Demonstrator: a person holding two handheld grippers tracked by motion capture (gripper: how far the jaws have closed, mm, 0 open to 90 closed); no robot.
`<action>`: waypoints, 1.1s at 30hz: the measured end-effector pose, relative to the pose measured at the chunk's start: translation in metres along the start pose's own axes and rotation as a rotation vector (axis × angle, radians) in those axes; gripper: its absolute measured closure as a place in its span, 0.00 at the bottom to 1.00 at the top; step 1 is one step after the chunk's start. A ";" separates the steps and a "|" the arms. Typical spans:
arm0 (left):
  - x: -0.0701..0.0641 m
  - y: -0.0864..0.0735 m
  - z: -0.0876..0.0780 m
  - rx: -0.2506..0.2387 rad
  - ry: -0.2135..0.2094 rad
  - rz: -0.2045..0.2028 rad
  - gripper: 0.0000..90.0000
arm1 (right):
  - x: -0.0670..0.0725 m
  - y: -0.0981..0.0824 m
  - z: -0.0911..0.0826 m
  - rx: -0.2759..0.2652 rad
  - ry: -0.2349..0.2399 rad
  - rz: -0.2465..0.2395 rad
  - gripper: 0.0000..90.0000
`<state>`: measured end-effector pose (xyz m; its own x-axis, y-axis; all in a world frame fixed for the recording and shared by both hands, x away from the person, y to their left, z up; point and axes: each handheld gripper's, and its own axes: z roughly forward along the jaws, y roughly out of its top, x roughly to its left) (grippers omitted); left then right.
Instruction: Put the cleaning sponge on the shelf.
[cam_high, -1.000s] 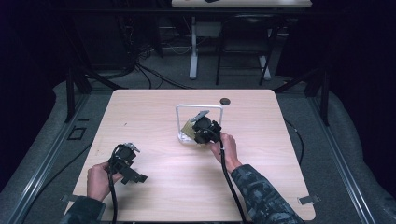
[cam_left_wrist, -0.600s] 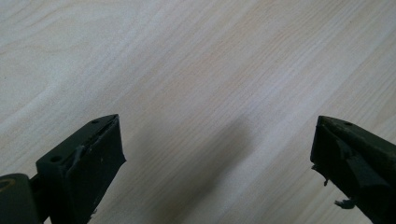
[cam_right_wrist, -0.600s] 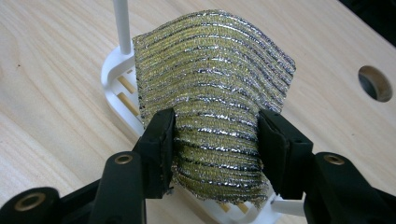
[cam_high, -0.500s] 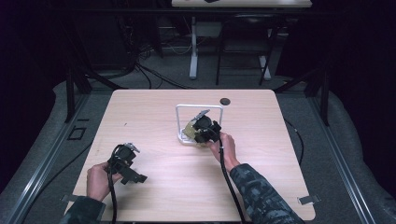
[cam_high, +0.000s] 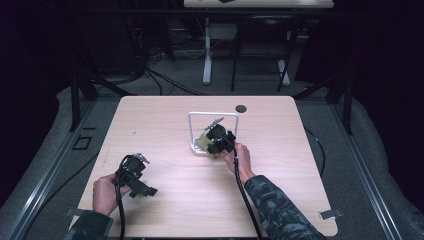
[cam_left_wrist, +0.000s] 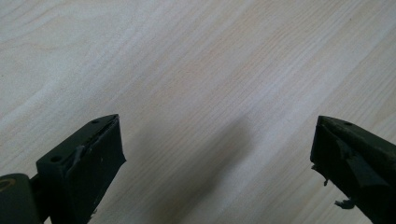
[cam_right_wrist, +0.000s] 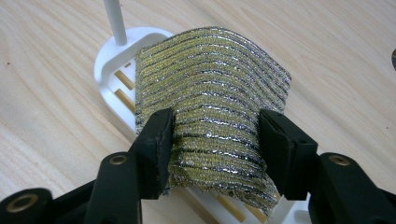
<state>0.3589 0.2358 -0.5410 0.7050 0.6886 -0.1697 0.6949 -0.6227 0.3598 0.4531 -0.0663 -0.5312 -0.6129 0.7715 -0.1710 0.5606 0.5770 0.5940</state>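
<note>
The pale wooden surface (cam_high: 180, 120) carries a white rack (cam_high: 212, 131) near its middle, with a thin hoop standing up from a slotted base, and a small dark disc (cam_high: 241, 108) lies well apart from it toward the far edge. At the near left the person's left hand (cam_high: 104, 192) holds the left tool (cam_high: 136, 175) low over bare wood, its jaws spread wide with nothing between them. The right tool (cam_high: 218, 141) sits at the rack, clamped on a yellow-and-silver striped scouring pad (cam_right_wrist: 212, 100) (it bows upward between the pads) just above the rack's slotted base (cam_right_wrist: 116, 65).
</note>
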 end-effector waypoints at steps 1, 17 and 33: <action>0.000 0.000 0.000 0.000 0.000 0.000 0.03 | 0.000 0.000 0.000 0.005 0.000 0.000 0.49; 0.000 0.000 0.000 -0.001 0.002 -0.002 0.03 | -0.001 -0.001 0.000 0.024 0.014 0.008 0.35; 0.000 -0.001 -0.001 -0.004 -0.001 -0.007 0.03 | 0.001 0.001 -0.008 -0.001 0.015 -0.013 0.22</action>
<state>0.3583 0.2364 -0.5406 0.7002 0.6927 -0.1728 0.6993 -0.6165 0.3620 0.4481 -0.0670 -0.5248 -0.6284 0.7599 -0.1664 0.5523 0.5865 0.5924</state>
